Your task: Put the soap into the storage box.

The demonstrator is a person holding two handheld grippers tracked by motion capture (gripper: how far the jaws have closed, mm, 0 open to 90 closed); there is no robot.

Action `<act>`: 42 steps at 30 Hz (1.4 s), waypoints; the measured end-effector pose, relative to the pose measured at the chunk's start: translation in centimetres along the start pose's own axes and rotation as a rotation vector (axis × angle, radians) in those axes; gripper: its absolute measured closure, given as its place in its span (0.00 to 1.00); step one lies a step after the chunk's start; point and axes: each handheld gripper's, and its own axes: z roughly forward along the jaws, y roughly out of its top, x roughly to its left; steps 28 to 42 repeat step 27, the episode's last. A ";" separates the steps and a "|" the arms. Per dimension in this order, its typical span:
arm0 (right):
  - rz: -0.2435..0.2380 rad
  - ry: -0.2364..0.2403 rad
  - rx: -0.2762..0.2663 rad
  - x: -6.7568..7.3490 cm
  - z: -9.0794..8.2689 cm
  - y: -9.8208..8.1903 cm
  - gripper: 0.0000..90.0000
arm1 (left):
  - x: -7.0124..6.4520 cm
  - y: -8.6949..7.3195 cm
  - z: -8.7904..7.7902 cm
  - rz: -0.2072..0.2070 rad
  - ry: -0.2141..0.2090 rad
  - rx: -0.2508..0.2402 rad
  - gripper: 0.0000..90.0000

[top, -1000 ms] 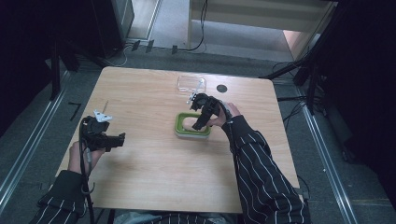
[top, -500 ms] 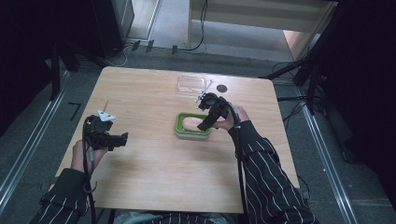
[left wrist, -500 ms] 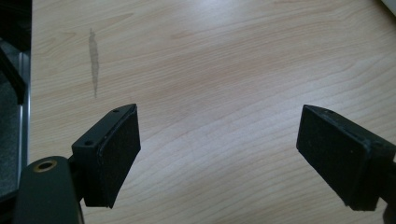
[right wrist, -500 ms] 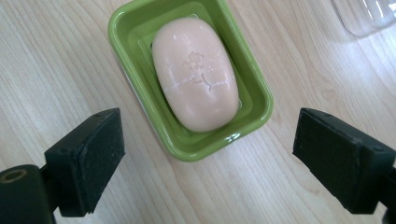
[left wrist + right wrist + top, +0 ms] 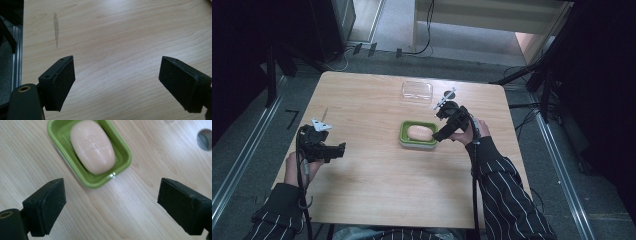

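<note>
Wooden surface (image 5: 377,200) carries our green soap dish (image 5: 404,136) with the soap bar (image 5: 420,132) resting inside, so our right gripper (image 5: 441,134) beside it and left gripper (image 5: 341,149) both spread their fingers wide, empty.

Right hand-held gripper (image 5: 438,135), jaws just opened and empty, now withdrawn from above the green dish (image 5: 405,136) toward the bench's right edge, uncovering the soap (image 5: 420,132).
</note>
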 end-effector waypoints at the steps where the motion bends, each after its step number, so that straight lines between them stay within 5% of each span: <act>1: 0.010 0.001 -0.002 0.0 -0.1 -0.3 0.09 | 0.0 0.0 0.0 0.000 0.000 0.000 0.16; 21: 0.090 -0.040 0.031 0.1 -0.1 -6.9 0.10 | -0.3 0.4 0.2 0.012 -0.004 -0.007 0.16; 42: 0.108 -0.049 0.039 -0.1 0.1 -7.6 0.10 | -0.5 0.6 0.3 0.020 -0.010 -0.007 0.16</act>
